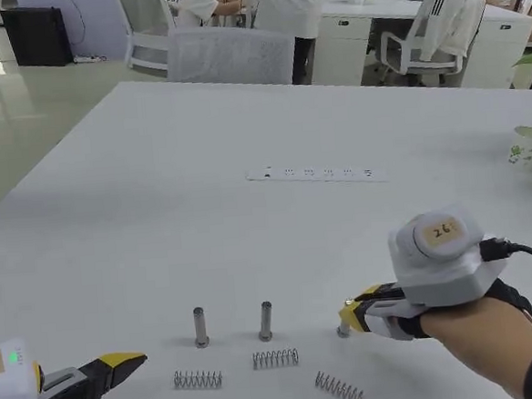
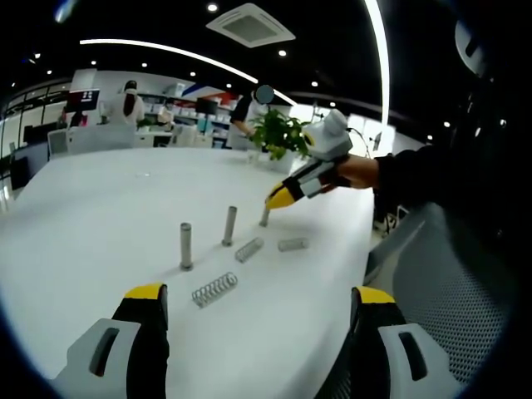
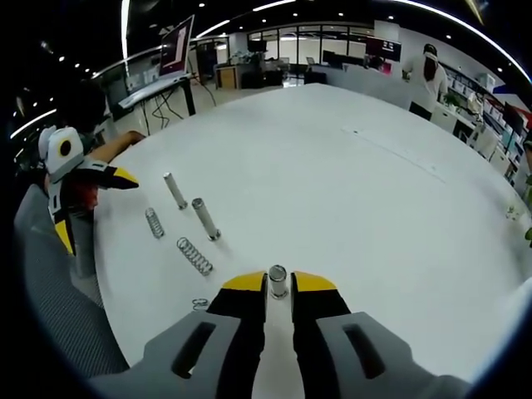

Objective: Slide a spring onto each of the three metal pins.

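Right gripper view: right claw (image 3: 278, 284) grips a pin (image 3: 278, 278) while left claw (image 2: 259, 293) gapes wide.

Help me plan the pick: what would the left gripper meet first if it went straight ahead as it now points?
Likely the nearest spring, lying just ahead of the left gripper, slightly left of centre; depth is unclear.

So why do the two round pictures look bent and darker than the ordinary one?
Head view: even soft light, straight edges, pins sharp. Left gripper view: fisheye bows the table edge; dark ceiling, glaring strip lights. Right gripper view: same bowing, its jaws big and soft.
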`<state>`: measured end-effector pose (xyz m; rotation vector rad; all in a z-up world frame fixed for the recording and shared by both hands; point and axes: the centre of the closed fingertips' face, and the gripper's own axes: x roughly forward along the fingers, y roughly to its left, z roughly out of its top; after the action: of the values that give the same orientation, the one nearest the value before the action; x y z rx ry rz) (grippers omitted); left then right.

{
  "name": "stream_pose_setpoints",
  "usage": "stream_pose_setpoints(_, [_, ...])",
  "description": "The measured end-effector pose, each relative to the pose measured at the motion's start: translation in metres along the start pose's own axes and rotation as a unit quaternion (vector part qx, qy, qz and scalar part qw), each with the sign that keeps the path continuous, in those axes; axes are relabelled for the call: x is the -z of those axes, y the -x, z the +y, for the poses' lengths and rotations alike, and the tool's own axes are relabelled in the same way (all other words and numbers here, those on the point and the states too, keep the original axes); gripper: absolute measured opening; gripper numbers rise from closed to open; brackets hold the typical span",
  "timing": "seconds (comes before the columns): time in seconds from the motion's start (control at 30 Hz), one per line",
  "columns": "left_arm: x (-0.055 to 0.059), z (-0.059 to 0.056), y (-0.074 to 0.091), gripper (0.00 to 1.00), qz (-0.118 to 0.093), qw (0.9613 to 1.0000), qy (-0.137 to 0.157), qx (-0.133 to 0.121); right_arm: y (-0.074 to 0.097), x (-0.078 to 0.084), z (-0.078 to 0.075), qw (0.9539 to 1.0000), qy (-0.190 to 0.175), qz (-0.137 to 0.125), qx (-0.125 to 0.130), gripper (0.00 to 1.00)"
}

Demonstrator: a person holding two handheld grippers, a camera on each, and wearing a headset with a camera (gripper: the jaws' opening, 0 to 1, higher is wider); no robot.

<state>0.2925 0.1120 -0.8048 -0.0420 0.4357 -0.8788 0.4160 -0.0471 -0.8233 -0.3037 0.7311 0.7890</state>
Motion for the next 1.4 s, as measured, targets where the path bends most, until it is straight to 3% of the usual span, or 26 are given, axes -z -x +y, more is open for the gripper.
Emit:
stream_pose_setpoints(0.8, [-0.002, -0.002, 0.0, 0.88, -0.004, 1.0, -0.001, 0.002, 0.015, 0.018, 0.005, 0.9999, -0.012, -0.003, 0.003, 0.13])
stream_pose_setpoints(1.17, [-0.003, -0.003, -0.001, 0.87, -0.004, 1.0, -0.002, 0.003, 0.022, 0.028, 0.027, 0.9998, 0.005, 0.006, -0.021, 0.13])
stream_pose_setpoints(1.4, [-0.003, -0.003, 0.0, 0.87, -0.005, 1.0, -0.003, 0.002, 0.022, 0.04, 0.045, 0.9984, 0.015, 0.021, -0.051, 0.13])
